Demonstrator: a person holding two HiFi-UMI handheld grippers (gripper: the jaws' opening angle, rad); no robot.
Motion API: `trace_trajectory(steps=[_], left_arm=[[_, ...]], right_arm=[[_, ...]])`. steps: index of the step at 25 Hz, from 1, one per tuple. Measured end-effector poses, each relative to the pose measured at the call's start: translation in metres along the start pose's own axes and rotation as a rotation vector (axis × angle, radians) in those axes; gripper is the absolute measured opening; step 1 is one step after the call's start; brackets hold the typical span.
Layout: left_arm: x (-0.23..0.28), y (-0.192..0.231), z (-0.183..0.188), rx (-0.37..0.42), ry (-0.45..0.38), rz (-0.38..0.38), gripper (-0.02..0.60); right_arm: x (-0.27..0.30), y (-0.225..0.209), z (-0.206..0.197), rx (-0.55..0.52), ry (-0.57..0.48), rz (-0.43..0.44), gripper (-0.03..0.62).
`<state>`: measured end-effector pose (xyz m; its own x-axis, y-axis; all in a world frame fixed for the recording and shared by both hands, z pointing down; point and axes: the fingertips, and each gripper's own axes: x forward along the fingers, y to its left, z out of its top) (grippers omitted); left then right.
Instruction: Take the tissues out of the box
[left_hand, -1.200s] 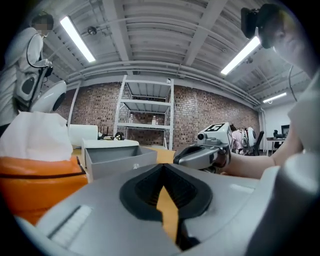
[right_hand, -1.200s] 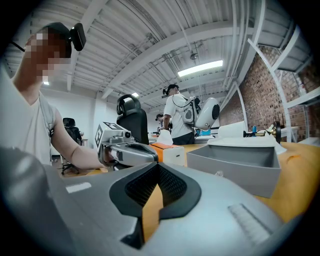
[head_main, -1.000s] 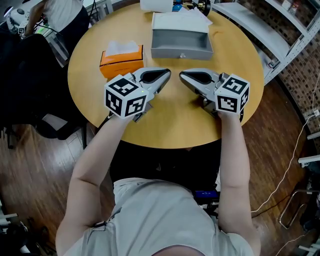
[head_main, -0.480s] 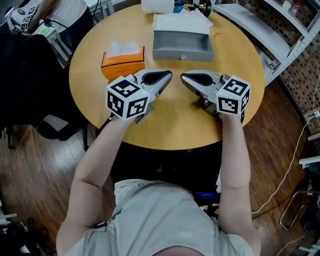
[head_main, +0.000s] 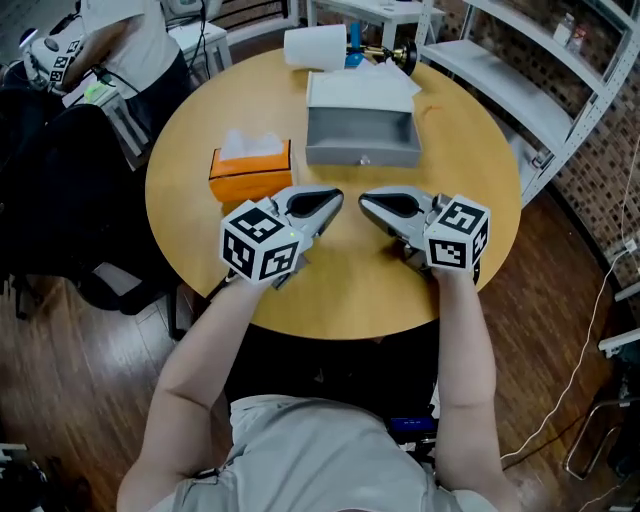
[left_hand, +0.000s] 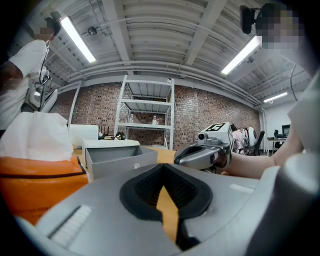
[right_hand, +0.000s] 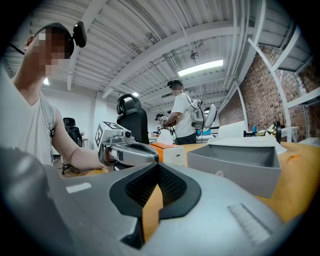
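The box (head_main: 250, 176) sits on the bench (head_main: 340, 285) with tissues (head_main: 250, 146) poking up. It lies just ahead-left of the left gripper (head_main: 322, 203), the nearer one. That gripper and the right gripper (head_main: 378, 204) both have jaws closed on nothing.

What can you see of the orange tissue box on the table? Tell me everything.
The orange tissue box is a low rectangular carton, cardboard by its look, with a thin dark line under its top edge. A white tissue stands crumpled out of the top opening. The box lies flat on the round wooden table, left of the gray drawer. The left gripper rests just in front; whether they touch is unclear.
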<state>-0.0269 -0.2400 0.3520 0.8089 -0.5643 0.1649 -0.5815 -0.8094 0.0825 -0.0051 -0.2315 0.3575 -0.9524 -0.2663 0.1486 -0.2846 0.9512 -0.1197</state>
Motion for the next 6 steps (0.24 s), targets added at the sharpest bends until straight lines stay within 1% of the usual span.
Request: trace_trajectory(steps=[1,4,6], left_arm=[[0.000,0.004,0.007,0.010,-0.004,0.001,0.000],[-0.001,0.026,0.050,0.075,-0.045,0.019,0.000],[-0.005,0.030,0.063,0.086,-0.055,0.031,0.000]], right_arm=[[0.000,-0.003,0.006,-0.006,-0.006,0.000,0.000],[0.009,-0.021,0.050,-0.073,-0.035,0.000,0.000],[0.015,-0.021,0.063,-0.093,-0.034,0.002,0.000]])
